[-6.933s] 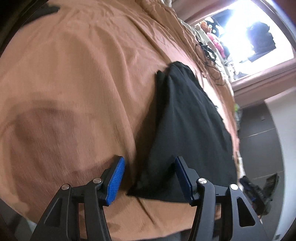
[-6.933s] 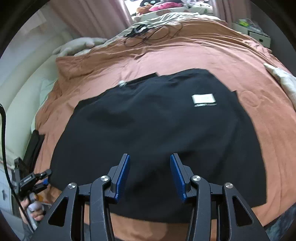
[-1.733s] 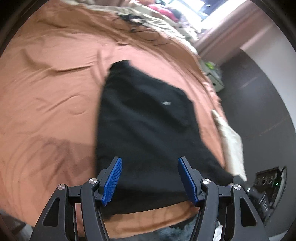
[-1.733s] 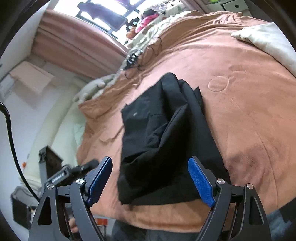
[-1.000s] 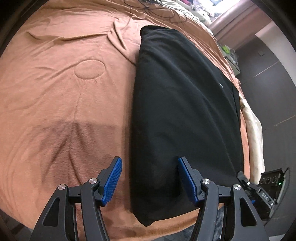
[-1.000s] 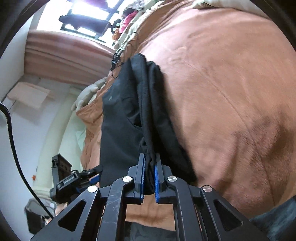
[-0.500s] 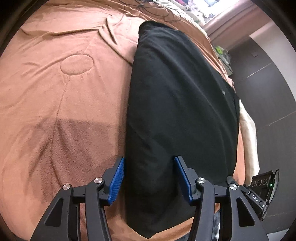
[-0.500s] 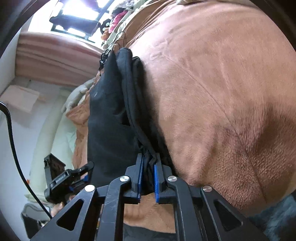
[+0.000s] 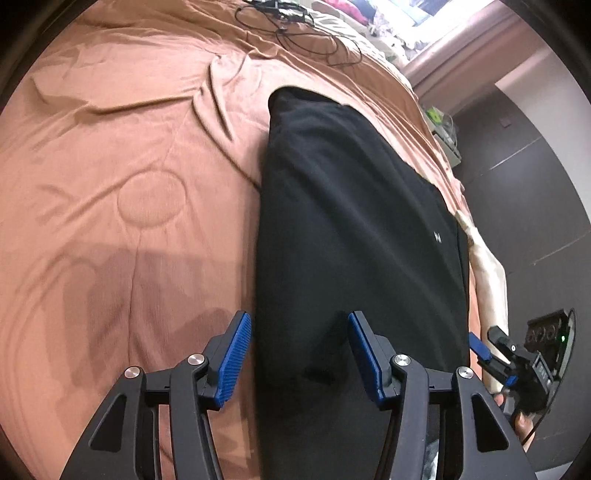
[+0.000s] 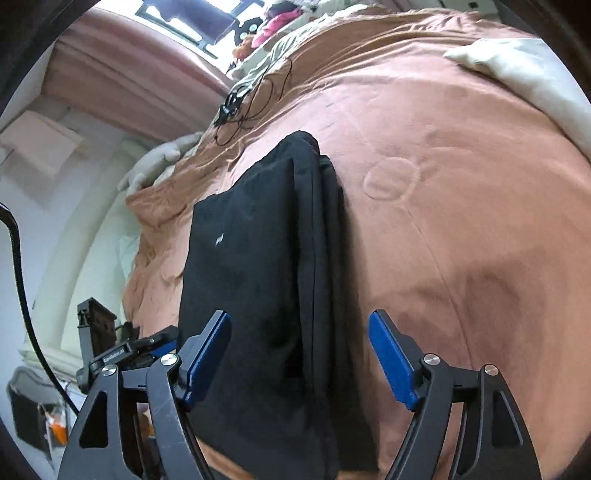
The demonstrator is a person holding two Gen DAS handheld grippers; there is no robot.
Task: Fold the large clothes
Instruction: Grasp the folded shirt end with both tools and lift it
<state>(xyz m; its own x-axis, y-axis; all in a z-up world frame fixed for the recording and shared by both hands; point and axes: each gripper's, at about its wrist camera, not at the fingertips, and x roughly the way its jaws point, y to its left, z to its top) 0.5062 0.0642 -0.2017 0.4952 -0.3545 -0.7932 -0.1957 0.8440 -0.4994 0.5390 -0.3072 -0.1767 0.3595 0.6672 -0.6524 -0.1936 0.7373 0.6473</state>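
Black garment [image 9: 354, 236]: it lies on the bed, folded into a long strip that runs from near to far. In the right wrist view [image 10: 258, 258] you can see layers stacked along its right side. A tiny white mark shows on its top.

Bed cover [image 9: 110, 166]: brown and wrinkly, with a round ring pressed into it, left of the garment in the left wrist view.

Left tool [image 9: 299, 350]: its two blue fingers are wide apart and hold nothing. The near left edge of the garment shows between them. I cannot tell if they touch the cloth.

Right tool [image 10: 299, 350]: its blue fingers are spread wide and hold nothing. The near right edge of the garment, with the stacked layers, shows between them.

Each tool in the other's view: the right tool shows at the near right of the left wrist view, and the left tool at the near left of the right wrist view.

Black cables [image 9: 295, 22]: a tangle at the far end of the bed.

Pale cloth [image 10: 517, 70]: it lies at the far right of the bed, well apart from the garment.
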